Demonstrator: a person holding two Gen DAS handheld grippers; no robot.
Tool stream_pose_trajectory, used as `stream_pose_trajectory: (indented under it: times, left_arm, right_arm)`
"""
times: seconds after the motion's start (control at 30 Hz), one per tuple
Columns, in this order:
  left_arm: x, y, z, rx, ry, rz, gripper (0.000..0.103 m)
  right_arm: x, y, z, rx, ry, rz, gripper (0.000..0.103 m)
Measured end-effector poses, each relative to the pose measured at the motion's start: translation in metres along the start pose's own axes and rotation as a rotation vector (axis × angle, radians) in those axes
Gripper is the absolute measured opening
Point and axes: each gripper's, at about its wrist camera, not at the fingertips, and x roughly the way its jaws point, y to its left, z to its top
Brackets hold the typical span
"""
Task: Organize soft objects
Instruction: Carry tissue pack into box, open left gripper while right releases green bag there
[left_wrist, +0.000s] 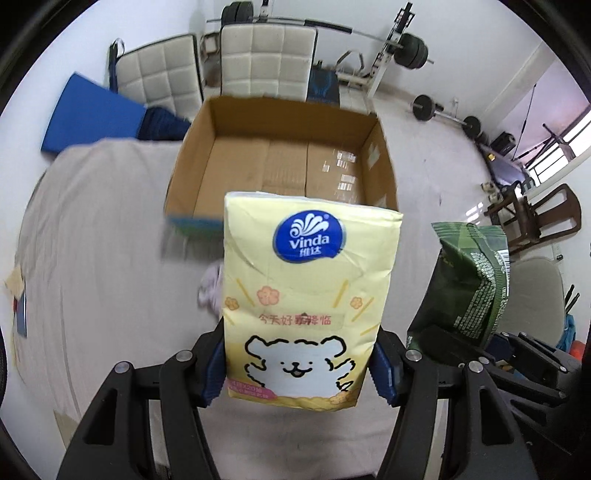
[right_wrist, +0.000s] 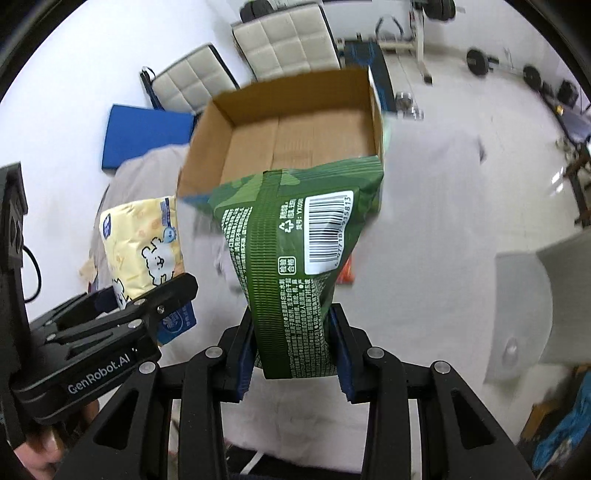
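My left gripper (left_wrist: 297, 373) is shut on a yellow Vinda tissue pack (left_wrist: 306, 291) with a white dog print, held upright above the cloth-covered table in front of the open cardboard box (left_wrist: 284, 162). My right gripper (right_wrist: 295, 360) is shut on a green soft pack (right_wrist: 295, 251) with a barcode, also held up before the box (right_wrist: 295, 144). The green pack shows at the right of the left wrist view (left_wrist: 469, 284). The yellow pack (right_wrist: 144, 247) and left gripper (right_wrist: 144, 295) show at the left of the right wrist view. The box looks empty inside.
A grey cloth (left_wrist: 96, 236) covers the table. A small white crumpled item (left_wrist: 212, 291) lies behind the yellow pack. White padded chairs (left_wrist: 266, 62), a blue mat (left_wrist: 88, 110), barbells (left_wrist: 410, 48) and a wooden chair (left_wrist: 535, 218) stand beyond on the floor.
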Motion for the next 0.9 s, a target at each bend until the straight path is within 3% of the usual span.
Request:
stream_pose_trajectory:
  times: [0.2, 0.53, 0.67, 0.9]
  left_arm:
    - [0.038, 0.005, 0.069, 0.017, 0.001, -0.017, 0.061]
    - [0.146, 0.037, 0.171, -0.013, 0.169, -0.101, 0.061]
    - [0.196, 0.043, 0.193, -0.031, 0.252, -0.136, 0.061]
    - [0.248, 0.039, 0.212, 0.0, 0.329, -0.165, 0.061]
  right_arm:
    - [-0.002, -0.007, 0.053, 0.008, -0.044, -0.033, 0.039]
    - [0.124, 0.0, 0.177, 0.058, 0.033, -0.095, 0.039]
    - [0.183, -0.006, 0.223, 0.073, 0.094, -0.109, 0.039]
    - [0.247, -0.02, 0.261, 0.072, 0.169, -0.129, 0.039]
